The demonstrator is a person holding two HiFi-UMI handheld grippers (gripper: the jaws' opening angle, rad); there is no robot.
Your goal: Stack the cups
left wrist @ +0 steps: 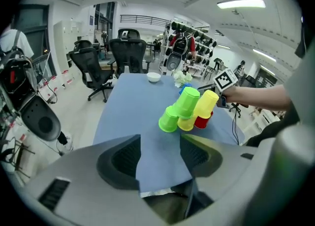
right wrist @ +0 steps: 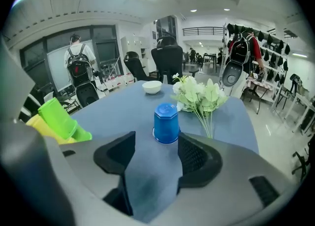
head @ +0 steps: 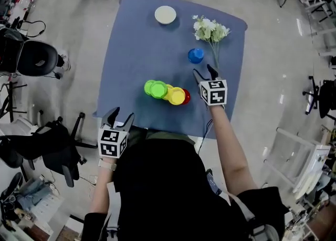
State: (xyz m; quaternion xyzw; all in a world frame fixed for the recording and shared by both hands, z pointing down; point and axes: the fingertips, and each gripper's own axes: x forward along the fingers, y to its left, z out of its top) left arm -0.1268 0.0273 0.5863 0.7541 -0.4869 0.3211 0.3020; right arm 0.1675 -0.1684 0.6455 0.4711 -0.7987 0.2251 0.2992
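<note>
At the centre of the head view, a tilted cluster of green plastic cups [head: 156, 88], yellow plastic cups [head: 176, 96] and one red plastic cup [head: 187, 97] sat on the blue cloth-covered counter [head: 134, 45]. Up and to the right of it, a small blue plastic cup [head: 196, 55] stood upside down, apart from the cluster. The right gripper [head: 203, 70] was just below that cup, its jaws apart and empty; in the right gripper view the cup stood just beyond the jaw tips. At the lower left, the left gripper [head: 123, 113] was at the counter's near edge, jaws spread, with only cloth showing between them. Near the top lay a shallow white bowl [head: 165, 14], and to its right a bunch of white flowers [head: 209, 29].
</note>
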